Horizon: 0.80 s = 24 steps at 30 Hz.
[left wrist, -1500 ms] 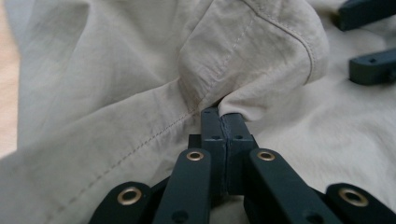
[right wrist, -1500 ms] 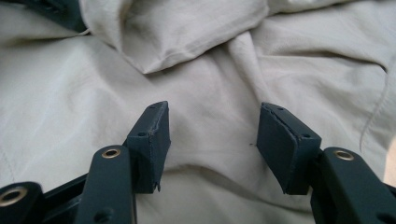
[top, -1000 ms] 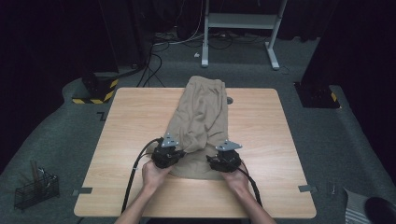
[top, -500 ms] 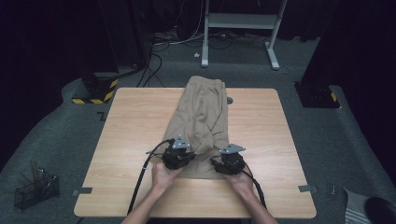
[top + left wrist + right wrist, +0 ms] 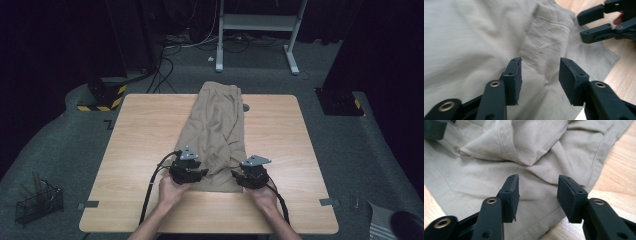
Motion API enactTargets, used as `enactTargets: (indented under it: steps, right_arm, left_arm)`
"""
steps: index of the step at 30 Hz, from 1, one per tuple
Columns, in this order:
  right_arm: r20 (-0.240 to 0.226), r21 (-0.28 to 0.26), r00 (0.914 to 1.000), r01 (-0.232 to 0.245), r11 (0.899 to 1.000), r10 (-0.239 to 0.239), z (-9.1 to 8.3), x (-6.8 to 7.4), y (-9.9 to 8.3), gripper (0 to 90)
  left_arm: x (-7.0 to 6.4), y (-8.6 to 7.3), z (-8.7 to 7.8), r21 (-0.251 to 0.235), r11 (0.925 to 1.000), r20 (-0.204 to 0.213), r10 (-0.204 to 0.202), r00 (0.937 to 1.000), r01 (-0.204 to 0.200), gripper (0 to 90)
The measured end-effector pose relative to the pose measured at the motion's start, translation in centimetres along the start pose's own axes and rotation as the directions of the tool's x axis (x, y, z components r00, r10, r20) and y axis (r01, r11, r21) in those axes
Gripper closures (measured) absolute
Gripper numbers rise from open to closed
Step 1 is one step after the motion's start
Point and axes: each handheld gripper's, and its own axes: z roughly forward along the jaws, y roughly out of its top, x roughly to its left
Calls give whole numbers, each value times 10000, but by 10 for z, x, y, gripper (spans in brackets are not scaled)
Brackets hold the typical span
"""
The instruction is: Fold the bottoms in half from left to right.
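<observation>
Lay lengthwise down the middle of the light wooden table point(image 5: 140, 150), far end over the far edge: long beige cotton garment point(image 5: 216, 130), creased, stitched hem along the near end. Left black two-jaw gripper point(image 5: 189, 170) at the near left corner of the cloth, jaws spread apart above the fabric, nothing between them point(image 5: 540, 72). Right black two-jaw gripper point(image 5: 251, 173) at the near right corner, jaws likewise parted over the hem, clasping nothing point(image 5: 537, 190). Wire basket point(image 5: 37, 202) on grey floor, near left.

A light wooden table point(image 5: 140, 145) carries a folded beige garment point(image 5: 216, 130) lying lengthwise down its middle.
</observation>
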Motion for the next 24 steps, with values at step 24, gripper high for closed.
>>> enactTargets:
  steps: [24]
  right_arm:
    - [-1513, -32, 9877, 392, 9992, -393, 21, 18, 49, 724]
  left_arm:
    - [36, -77, -43, -111, 9829, -2819, -1794, 9425, 1838, 240]
